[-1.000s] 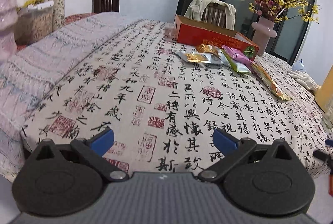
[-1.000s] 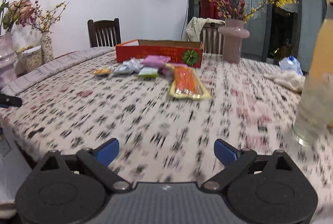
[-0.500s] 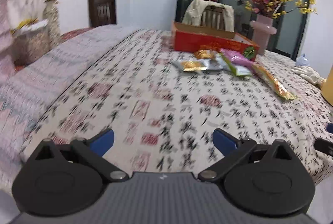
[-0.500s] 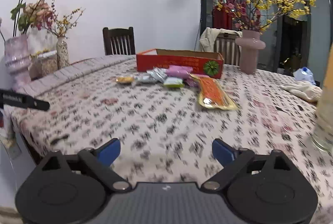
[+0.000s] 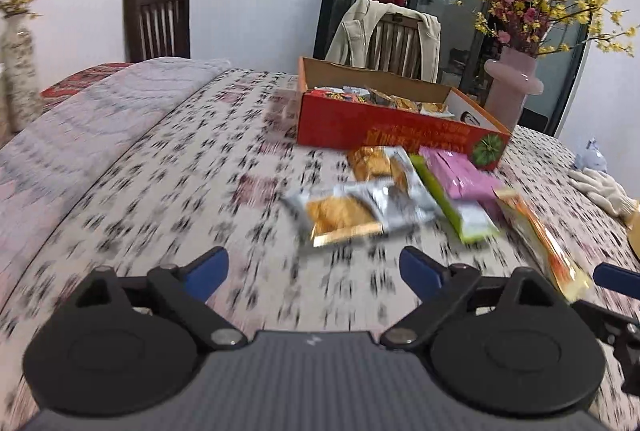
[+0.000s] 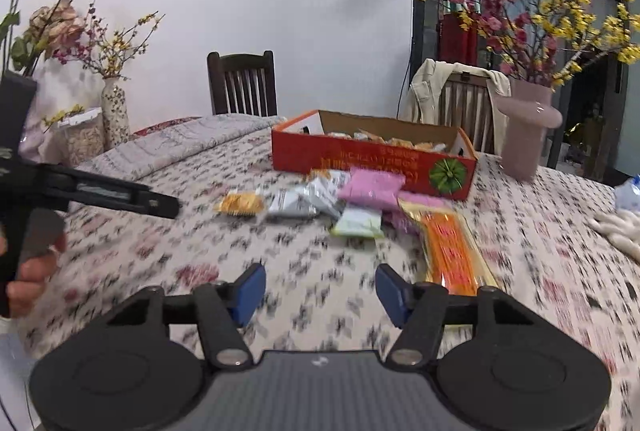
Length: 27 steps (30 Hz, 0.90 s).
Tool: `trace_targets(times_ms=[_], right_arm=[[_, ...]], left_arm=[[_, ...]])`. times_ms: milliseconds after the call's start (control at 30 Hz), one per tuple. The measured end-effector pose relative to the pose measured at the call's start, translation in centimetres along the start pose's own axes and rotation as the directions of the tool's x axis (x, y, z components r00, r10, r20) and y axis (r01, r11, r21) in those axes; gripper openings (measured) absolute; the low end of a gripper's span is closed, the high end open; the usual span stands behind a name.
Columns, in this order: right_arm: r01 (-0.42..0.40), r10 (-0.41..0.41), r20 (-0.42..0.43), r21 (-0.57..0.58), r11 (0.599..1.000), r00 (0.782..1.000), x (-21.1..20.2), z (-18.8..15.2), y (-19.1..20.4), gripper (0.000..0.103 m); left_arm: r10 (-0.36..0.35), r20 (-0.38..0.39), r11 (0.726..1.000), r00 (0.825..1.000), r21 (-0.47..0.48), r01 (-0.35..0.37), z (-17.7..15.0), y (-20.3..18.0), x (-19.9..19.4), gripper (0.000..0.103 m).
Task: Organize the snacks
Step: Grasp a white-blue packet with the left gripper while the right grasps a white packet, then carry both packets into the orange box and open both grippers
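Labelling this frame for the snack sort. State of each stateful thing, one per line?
Red cardboard box: open-topped, upright, snacks already inside.
Silver foil snack packet: sealed, flat on the tablecloth, outside the box.
Pink snack packet: flat, touching the box front.
Long orange snack packet: flat on the cloth.
Left gripper: open, empty, jaws just closing slightly.
Right gripper: open, empty, jaws just closing.
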State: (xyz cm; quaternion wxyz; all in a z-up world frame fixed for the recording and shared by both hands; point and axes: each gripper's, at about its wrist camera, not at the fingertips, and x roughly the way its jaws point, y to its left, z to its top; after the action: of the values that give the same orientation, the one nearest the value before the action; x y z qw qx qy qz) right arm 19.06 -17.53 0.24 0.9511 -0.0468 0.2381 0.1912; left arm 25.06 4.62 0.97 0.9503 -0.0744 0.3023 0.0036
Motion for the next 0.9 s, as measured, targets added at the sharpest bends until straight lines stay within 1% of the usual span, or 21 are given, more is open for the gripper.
trace_targets(times_ms=[100,167,267,367,467,500,533,567,600,633,667,733,767,800,833,900], right_arm=[[-0.013,0.013,-0.018,0.009,1.000,1.000,2.7,2.0,-0.4,0.059],[-0.009,0.009,-0.030,0.009,1.000,0.999,4.8,3.4,-0.6,0.055],[-0.017,0.017,-0.033,0.004,1.000,0.999,7.8,5.3,-0.9,0.052],[-0.036,0.037,-0.039,0.020,0.999,0.999,11.0,7.1,-1.2,0.049],[-0.055,0.060,-0.088,0.055,0.997,0.994,14.5,8.4,-1.4,0.048],[-0.067,0.073,-0.100,0.062,0.996,0.992,15.7,8.7,-1.4,0.048],[-0.074,0.081,-0.115,0.071,0.995,0.990,17.0,8.9,-1.4,0.048],[-0.078,0.088,-0.129,0.081,0.994,0.988,18.2,9.1,-1.3,0.048],[-0.080,0.092,-0.141,0.089,0.993,0.986,19.2,9.2,-1.2,0.048],[-0.077,0.090,-0.152,0.092,0.993,0.984,20.2,9.3,-1.1,0.048],[-0.070,0.084,-0.160,0.093,0.993,0.983,21.2,9.3,-1.0,0.048],[-0.044,0.059,-0.176,0.086,0.995,0.983,22.8,9.2,-0.6,0.048],[-0.032,0.046,-0.184,0.081,0.996,0.982,23.3,9.0,-0.5,0.045],[-0.024,0.037,-0.186,0.071,0.997,0.982,23.7,8.9,-0.4,0.042],[-0.010,0.020,-0.184,0.057,0.998,0.983,23.9,8.7,-0.1,0.035],[0.010,-0.007,-0.173,0.017,1.000,0.985,23.6,8.3,0.4,0.030]], left_arm=[[0.000,-0.042,1.000,0.999,-0.028,-0.001,1.6,0.0,3.4,0.087],[-0.024,-0.080,0.998,0.997,-0.058,0.020,2.4,0.3,5.5,0.085],[0.004,-0.119,0.999,0.993,-0.048,-0.010,2.9,0.2,8.5,0.084],[0.013,-0.129,0.999,0.992,-0.045,-0.019,2.8,0.3,10.1,0.085],[0.015,-0.105,1.000,0.994,0.003,-0.015,2.7,-0.1,10.7,0.084],[0.015,-0.099,1.000,0.995,0.017,-0.013,2.7,-0.2,10.9,0.082],[0.012,-0.092,0.999,0.996,0.038,-0.008,2.6,-0.4,10.9,0.073],[0.004,-0.087,0.998,0.996,0.060,0.002,2.5,-0.7,10.8,0.066],[-0.018,-0.081,0.996,0.997,0.085,0.025,2.4,-1.0,10.7,0.051],[-0.041,-0.079,0.994,0.996,0.094,0.048,2.4,-1.2,10.5,0.040],[-0.053,-0.081,0.993,0.995,0.100,0.061,2.3,-1.2,10.4,0.039],[-0.061,-0.068,0.992,0.996,0.109,0.069,2.1,-1.2,10.2,0.031],[-0.073,-0.067,0.992,0.995,0.101,0.080,2.1,-0.9,10.1,0.029],[-0.083,-0.068,0.992,0.994,0.086,0.089,2.1,-0.7,9.9,0.021],[-0.090,-0.066,0.993,0.994,0.076,0.095,2.1,-0.5,9.6,0.016],[-0.088,-0.055,0.993,0.995,0.074,0.092,2.1,-0.2,9.0,0.015]])
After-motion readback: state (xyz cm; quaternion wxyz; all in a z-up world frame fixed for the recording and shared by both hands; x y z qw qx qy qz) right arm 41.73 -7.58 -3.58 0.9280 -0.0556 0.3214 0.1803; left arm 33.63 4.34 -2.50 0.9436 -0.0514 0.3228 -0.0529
